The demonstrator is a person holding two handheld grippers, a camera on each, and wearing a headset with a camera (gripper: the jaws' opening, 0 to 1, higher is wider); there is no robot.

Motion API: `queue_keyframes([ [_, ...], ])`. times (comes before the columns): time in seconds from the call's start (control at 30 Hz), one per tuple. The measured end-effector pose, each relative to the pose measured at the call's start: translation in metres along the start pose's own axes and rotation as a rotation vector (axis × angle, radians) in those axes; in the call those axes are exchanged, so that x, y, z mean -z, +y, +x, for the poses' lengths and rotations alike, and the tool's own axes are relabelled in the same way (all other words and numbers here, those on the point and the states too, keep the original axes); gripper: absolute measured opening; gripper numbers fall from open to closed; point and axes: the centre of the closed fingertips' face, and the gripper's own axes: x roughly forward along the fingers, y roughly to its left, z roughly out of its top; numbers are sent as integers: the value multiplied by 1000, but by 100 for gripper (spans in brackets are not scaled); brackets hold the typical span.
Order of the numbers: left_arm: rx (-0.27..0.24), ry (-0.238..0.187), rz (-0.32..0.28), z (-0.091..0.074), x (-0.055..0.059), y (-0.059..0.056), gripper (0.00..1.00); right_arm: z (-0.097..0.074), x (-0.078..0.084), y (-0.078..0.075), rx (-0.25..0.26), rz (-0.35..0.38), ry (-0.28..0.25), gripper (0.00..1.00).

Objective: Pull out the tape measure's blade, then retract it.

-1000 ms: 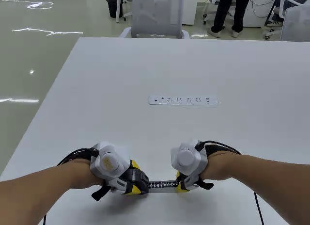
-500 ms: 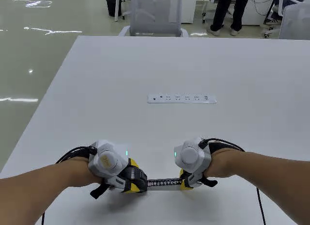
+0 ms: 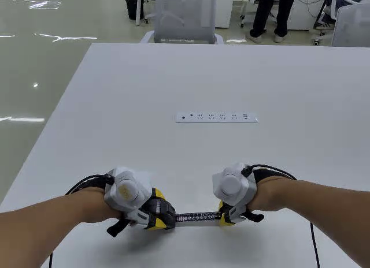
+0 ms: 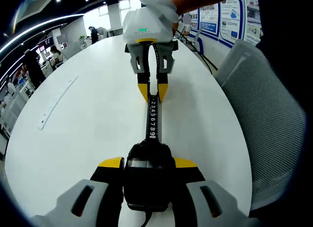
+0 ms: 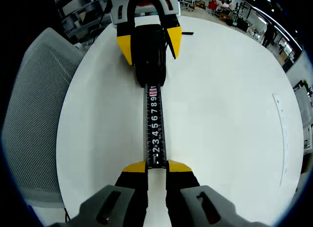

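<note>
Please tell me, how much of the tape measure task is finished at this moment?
Done: the left hand-held gripper grips the tape measure case, and the right hand-held gripper pinches the blade at its tip. In hand: a short stretch of blade is out between them. Left: possibly more pulling, then the retraction.

Open tabletop (image 3: 127,95) ahead, power strip (image 3: 217,117) lying mid-table, chair (image 3: 185,14) beyond

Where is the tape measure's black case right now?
In the head view, the case sits bottom left of centre, clamped in the left gripper, its blade running to the right gripper.
</note>
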Motion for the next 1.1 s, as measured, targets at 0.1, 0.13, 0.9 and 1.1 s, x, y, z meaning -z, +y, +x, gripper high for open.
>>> queue_keyframes([
  [0.1, 0, 1, 1, 0, 0, 0, 33, -1, 2, 0, 0, 3, 0, 11],
  [0.13, 0, 1, 0, 0, 0, 0, 33, -1, 2, 0, 0, 5, 0, 11],
  [0.9, -1, -1, -3, 0, 0, 0, 33, -5, 16, 1, 6, 5, 17, 11],
  [1.1, -1, -1, -5, 0, 0, 0, 33, -6, 18, 0, 16, 2, 18, 11],
])
